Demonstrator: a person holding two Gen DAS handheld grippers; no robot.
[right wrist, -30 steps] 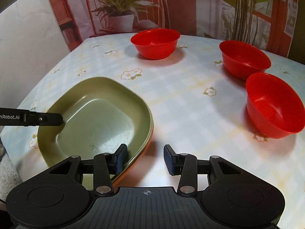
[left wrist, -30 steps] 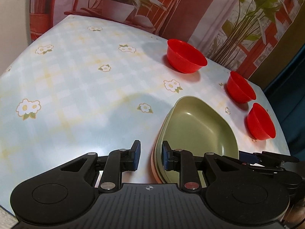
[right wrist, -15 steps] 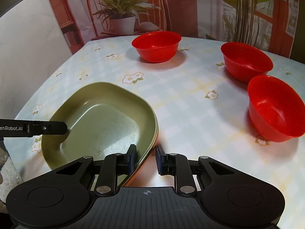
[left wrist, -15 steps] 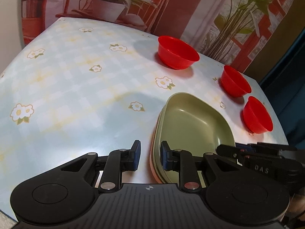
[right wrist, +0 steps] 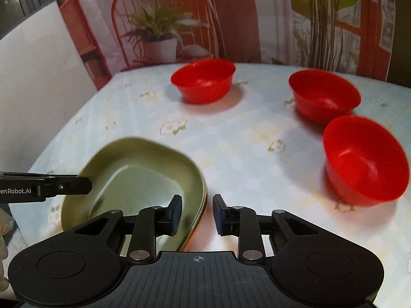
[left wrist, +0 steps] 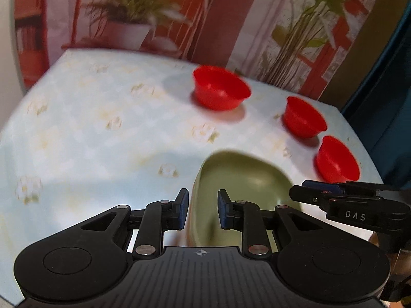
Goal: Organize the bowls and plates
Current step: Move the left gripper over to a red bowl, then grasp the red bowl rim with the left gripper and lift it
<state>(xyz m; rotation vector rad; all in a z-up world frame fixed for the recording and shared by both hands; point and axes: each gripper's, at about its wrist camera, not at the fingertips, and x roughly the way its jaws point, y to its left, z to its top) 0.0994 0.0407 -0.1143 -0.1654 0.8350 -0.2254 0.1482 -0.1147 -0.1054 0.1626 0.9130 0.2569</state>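
The left gripper (left wrist: 200, 211) has the rim of the green plate (left wrist: 246, 177) between its fingers, but a gap shows on each side, so the fingers are released rather than clenched. The right gripper (right wrist: 197, 213) straddles the opposite rim of the same plate (right wrist: 133, 164); its fingers have just been opening and stand apart from the rim, grasping nothing. An orange edge shows beneath the green plate, suggesting a stack. Ahead of the fingers on the flowered tabletop (right wrist: 231, 133) stand three red bowls: the far bowl (right wrist: 204, 80), the middle bowl (right wrist: 323, 95) and the near bowl (right wrist: 364, 159), all upright and separate.
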